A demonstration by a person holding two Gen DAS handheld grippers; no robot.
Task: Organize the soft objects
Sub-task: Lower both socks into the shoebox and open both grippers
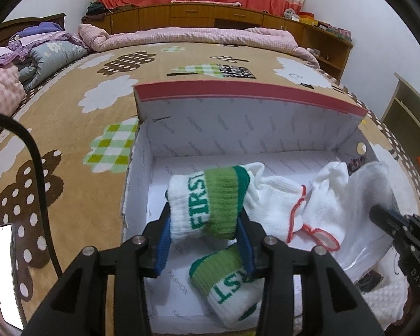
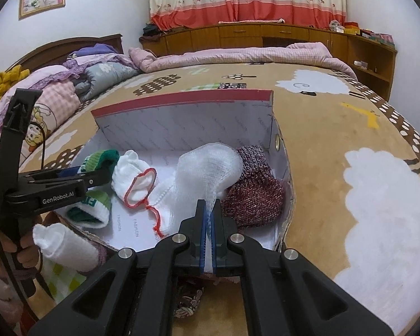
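Bed [image 2: 322,145] covered by a tan cartoon-print blanket [image 1: 70,145]. Directly on it: open cardboard box [image 1: 249,103], central; pink checked quilt [image 2: 238,56] bunched along the far edge; piled bedding [image 1: 28,56] far left.

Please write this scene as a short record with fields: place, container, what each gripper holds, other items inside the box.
place: bed with a brown patterned blanket
container: open cardboard box, white inside, lid standing up at the back
left gripper: shut on a green-and-white sock printed FIRST, over the box
right gripper: shut on a white mesh cloth, over the box
second sock: matching, lying on the box floor
white glove: red-edged cuff, inside the box
knitted item: dark red and white, at the box's right end
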